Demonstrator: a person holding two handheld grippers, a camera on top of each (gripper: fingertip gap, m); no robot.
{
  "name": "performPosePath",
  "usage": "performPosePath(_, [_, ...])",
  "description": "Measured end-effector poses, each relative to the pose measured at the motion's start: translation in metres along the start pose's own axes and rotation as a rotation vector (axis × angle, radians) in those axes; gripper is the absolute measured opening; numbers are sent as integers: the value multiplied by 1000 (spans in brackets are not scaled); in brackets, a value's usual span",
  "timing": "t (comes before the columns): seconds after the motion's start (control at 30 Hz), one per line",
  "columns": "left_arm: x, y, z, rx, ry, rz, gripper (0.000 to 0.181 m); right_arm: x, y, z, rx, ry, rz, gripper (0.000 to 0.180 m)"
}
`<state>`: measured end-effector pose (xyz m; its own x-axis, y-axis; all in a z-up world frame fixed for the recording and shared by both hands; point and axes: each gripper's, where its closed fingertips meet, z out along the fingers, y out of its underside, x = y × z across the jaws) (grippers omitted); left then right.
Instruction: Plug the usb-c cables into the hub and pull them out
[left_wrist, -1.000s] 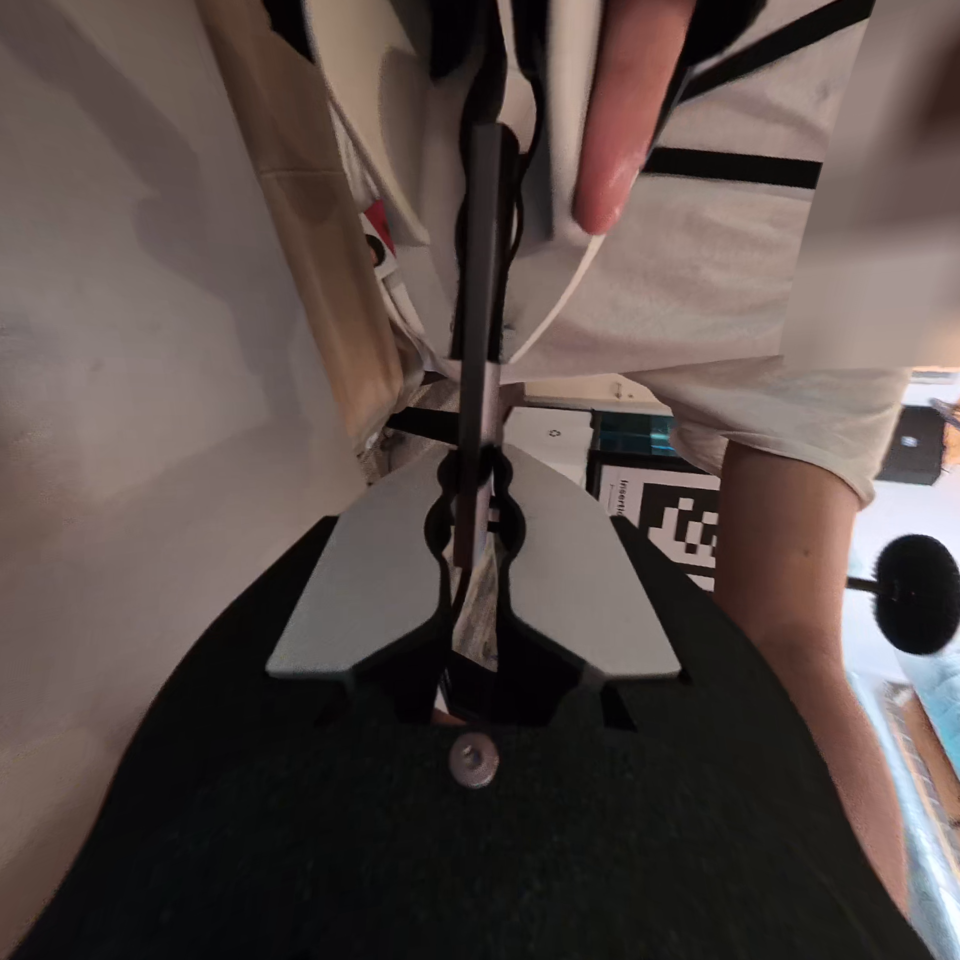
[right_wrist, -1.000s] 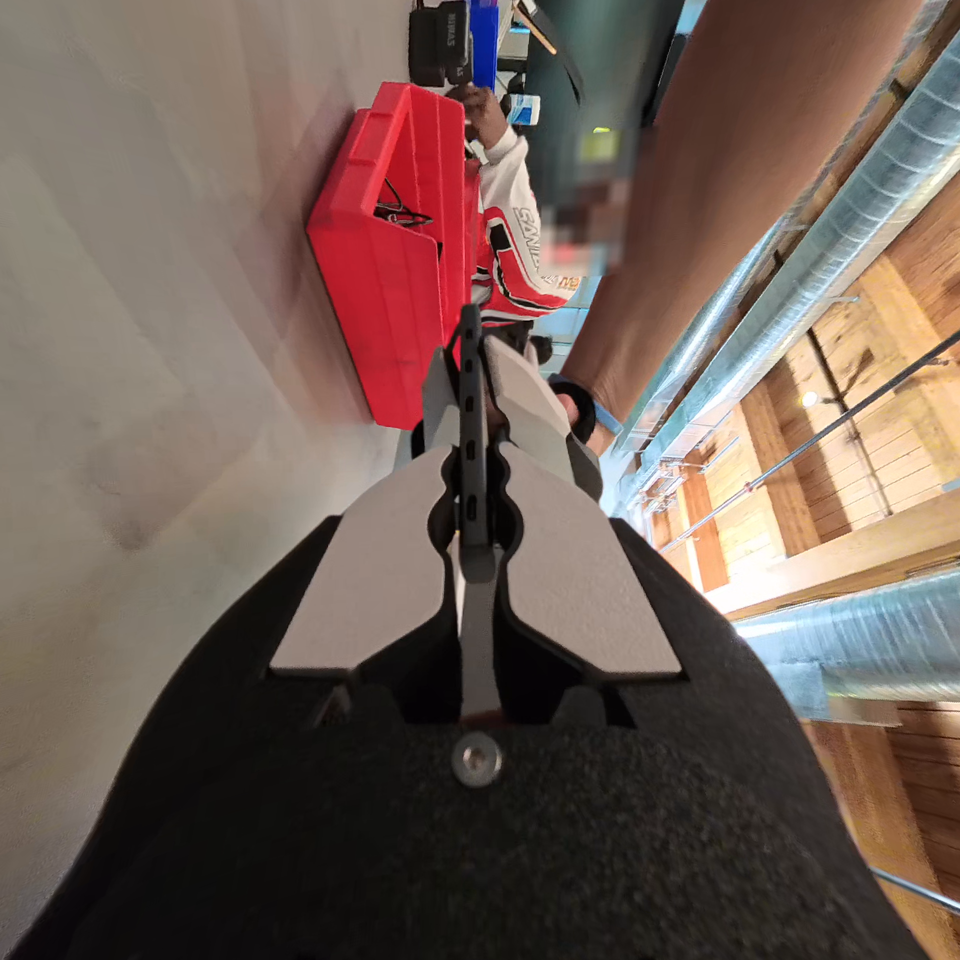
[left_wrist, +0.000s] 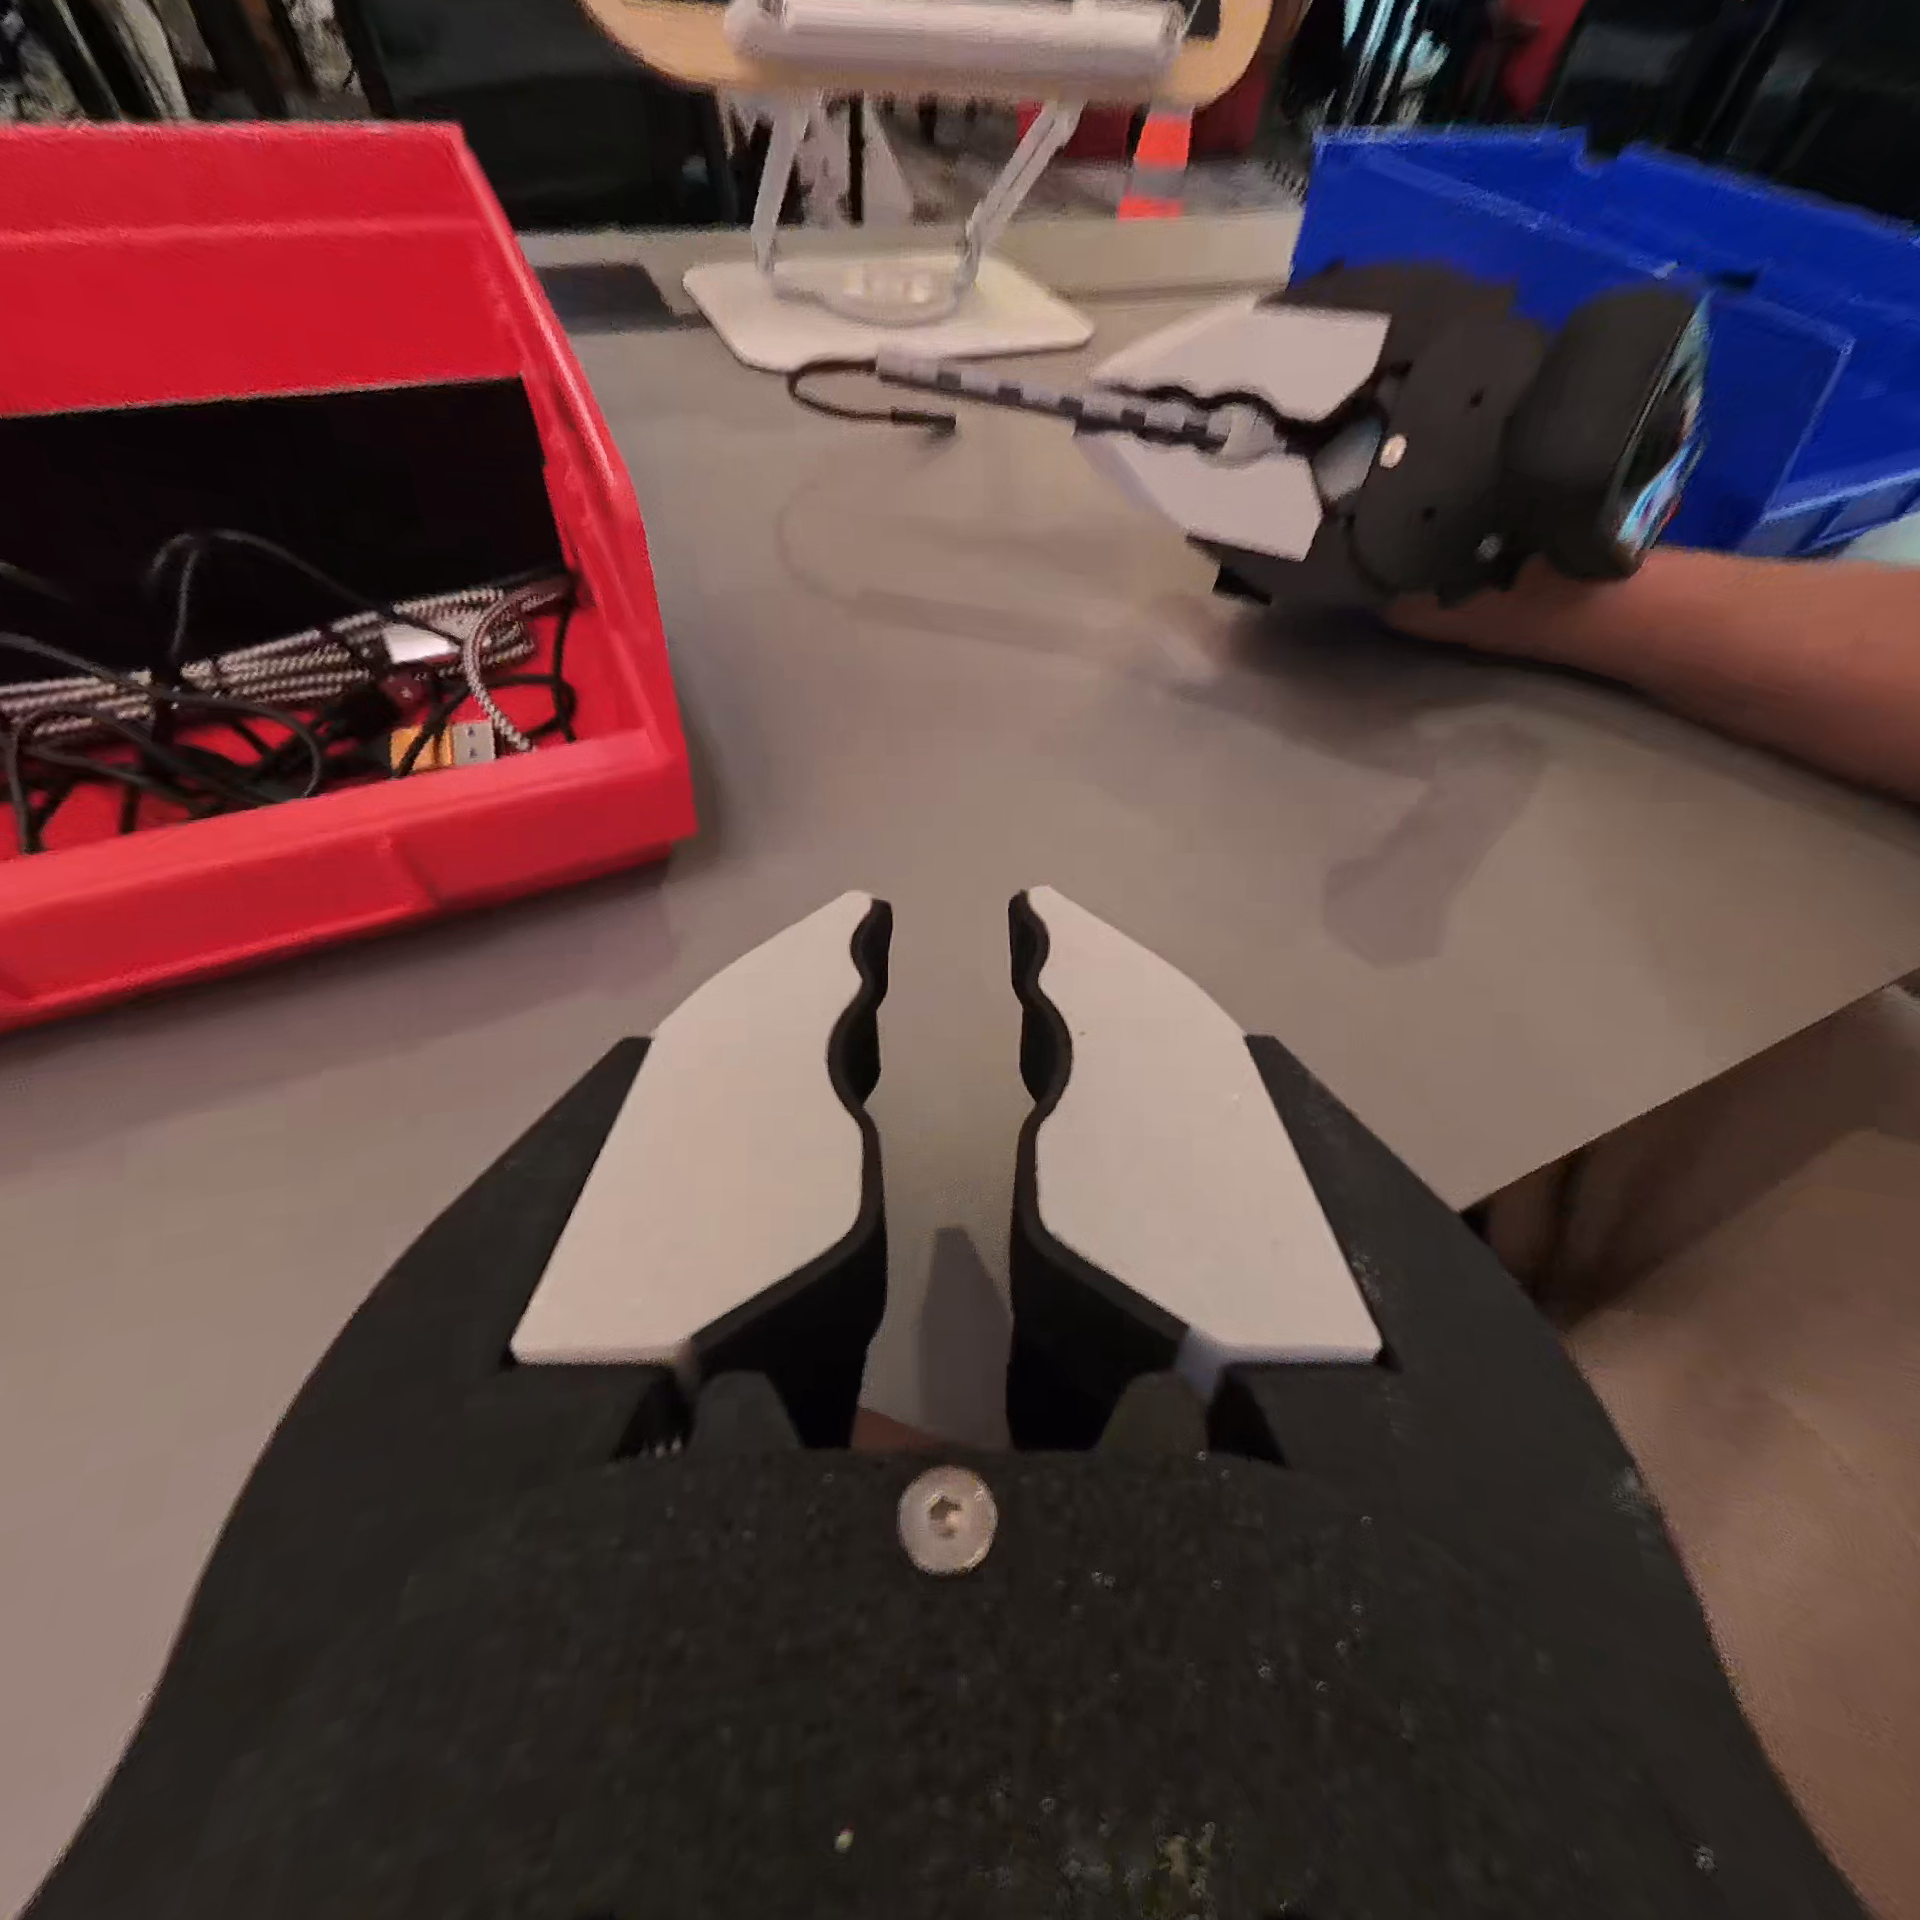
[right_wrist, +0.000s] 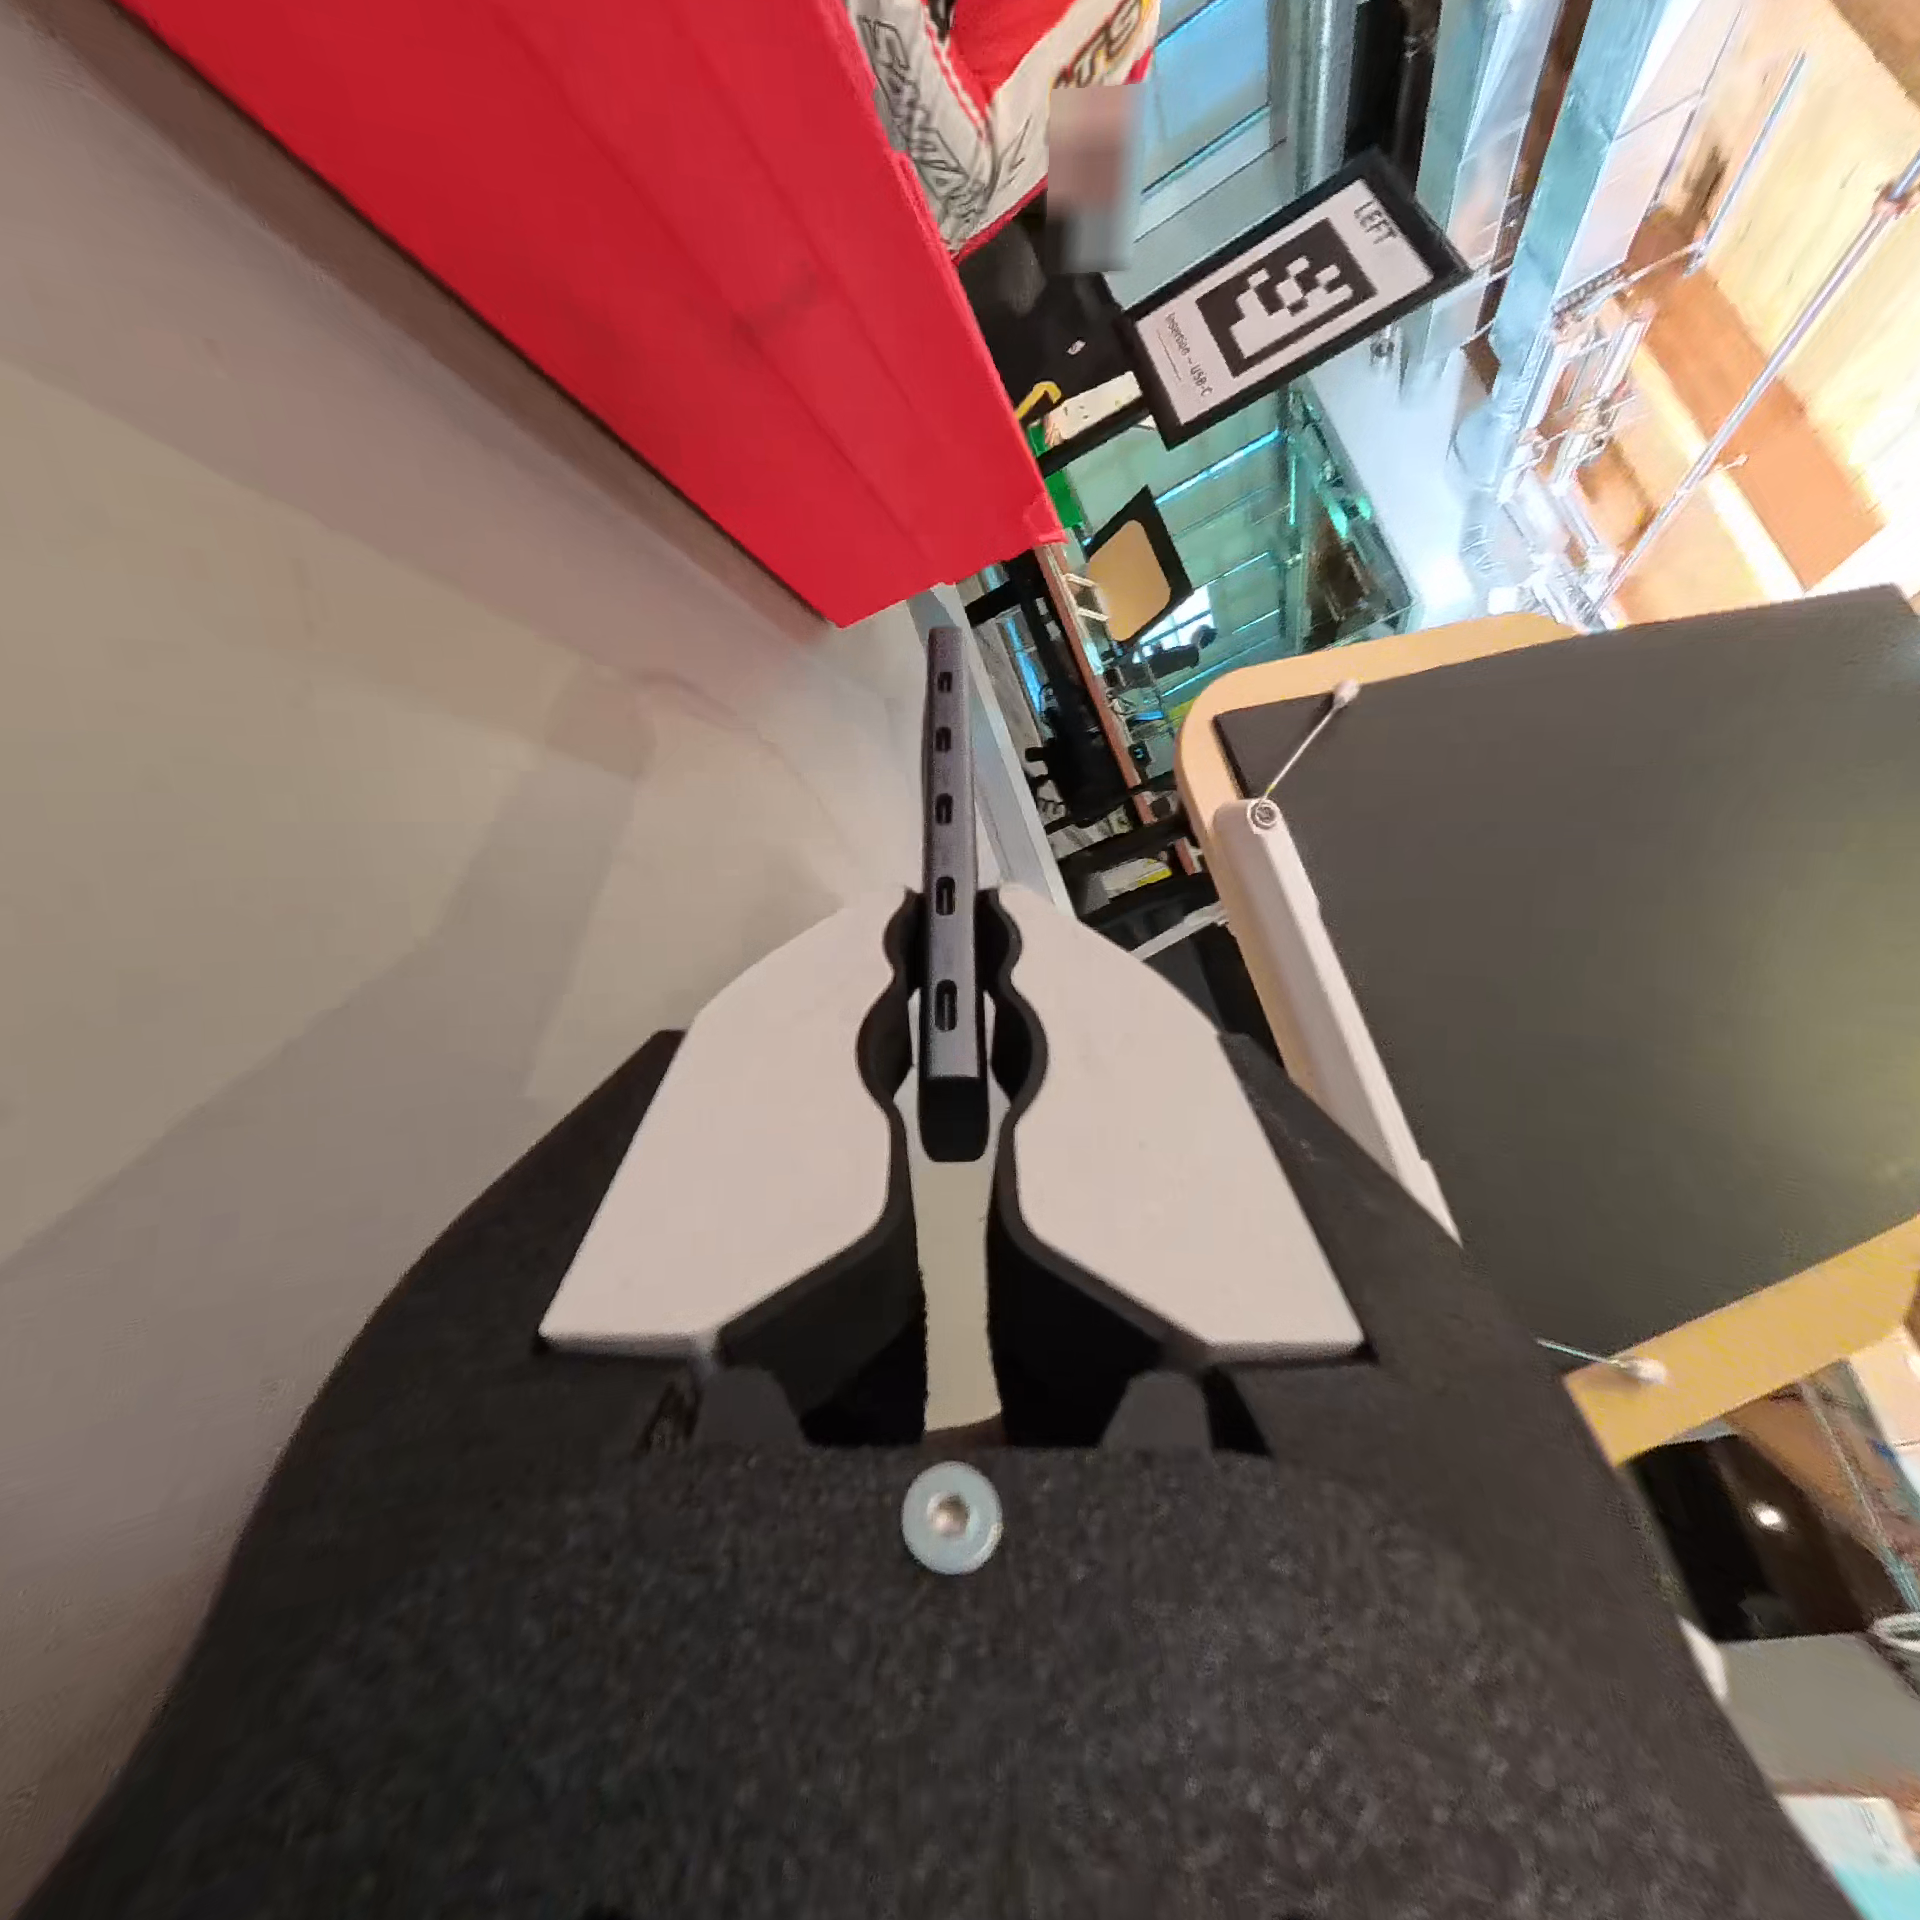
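Observation:
My right gripper (right_wrist: 951, 909) is shut on a slim grey USB-C hub (right_wrist: 948, 790), which sticks out past the fingertips and shows a row of ports. In the left wrist view the right gripper (left_wrist: 1091, 405) holds the hub (left_wrist: 997, 393) level above the grey table (left_wrist: 1039, 748), and the hub's short black lead (left_wrist: 842, 400) trails to the left. My left gripper (left_wrist: 951, 914) is open and empty, low over the table's near edge. A tangle of braided and black cables (left_wrist: 312, 665) lies in the red bin (left_wrist: 582, 582).
A blue bin (left_wrist: 1621, 270) stands at the back right behind the right gripper. A white stand (left_wrist: 894, 301) is at the back middle. In the right wrist view the red bin (right_wrist: 644, 270) is close on the left, with a black board with a wooden edge (right_wrist: 1610, 987) on the right. The grippers' ends are close to 25 cm from one another.
My left gripper was shut on the hub together with the right one. It has let go, opened and swung away to face the table. The right gripper still holds the hub.

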<state>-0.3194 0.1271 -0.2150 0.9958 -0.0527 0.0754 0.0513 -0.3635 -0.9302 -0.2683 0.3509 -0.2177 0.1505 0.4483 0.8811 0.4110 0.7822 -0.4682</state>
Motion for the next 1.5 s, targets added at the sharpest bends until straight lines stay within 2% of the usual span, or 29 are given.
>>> performPosePath(0.13, [0, 0, 6, -34, 80, -113, 28, -7, -4, -2, 12, -7, -53, 9])
performPosePath(0.23, [-24, -7, 3, -10, -25, -69, 26, -3, 0, 0, -1, -4, -23, 9])
performPosePath(0.3, [-39, -19, 2, -5, -19, -77, 26, -1, 0, 0, 0, -2, -3, 9])
performPosePath(0.37, [-69, -29, 5, -62, -86, -129, 26, 0, 0, 0, 2, -3, 3, 9])
performPosePath(0.47, [-86, -38, 21, -203, 4, -157, 29, 0, 0, 0, 2, -7, 8, 9])
performPosePath(0.57, [-103, -49, 46, -289, 22, -136, 31, -1, 0, -1, 7, -13, 9, 9])
performPosePath(0.63, [-116, -46, 68, -376, -5, -108, 31, -1, 0, -1, 8, -16, 13, 9])
performPosePath(0.7, [-114, -28, 88, -525, 36, -82, 31, -1, 0, -1, 5, -15, 14, 9])
performPosePath(0.77, [-117, -14, 100, -630, 25, -54, 18, -1, 1, -1, 0, -15, 11, 9])
performPosePath(0.87, [-125, -23, 102, -632, -39, 11, 3, -1, 2, -1, -3, -15, 13, 9])
performPosePath(1.0, [-142, -69, 88, -480, -137, 93, 2, 0, 3, 0, -6, -15, 23, 9])
performPosePath(1.13, [-155, -154, 57, -267, -211, 123, 2, 1, 3, 0, -8, -12, 28, 9])
performPosePath(1.3, [-170, -252, 19, -108, -306, 217, 2, 1, 3, 0, -5, -13, 29, 9])
performPosePath(1.4, [-165, -299, -1, -21, -300, 234, 2, 4, 2, -1, -1, -1, 34, 9])
performPosePath(1.5, [-131, -327, -19, 47, -217, 257, 2, 12, 3, -3, 3, 24, 79, 9])
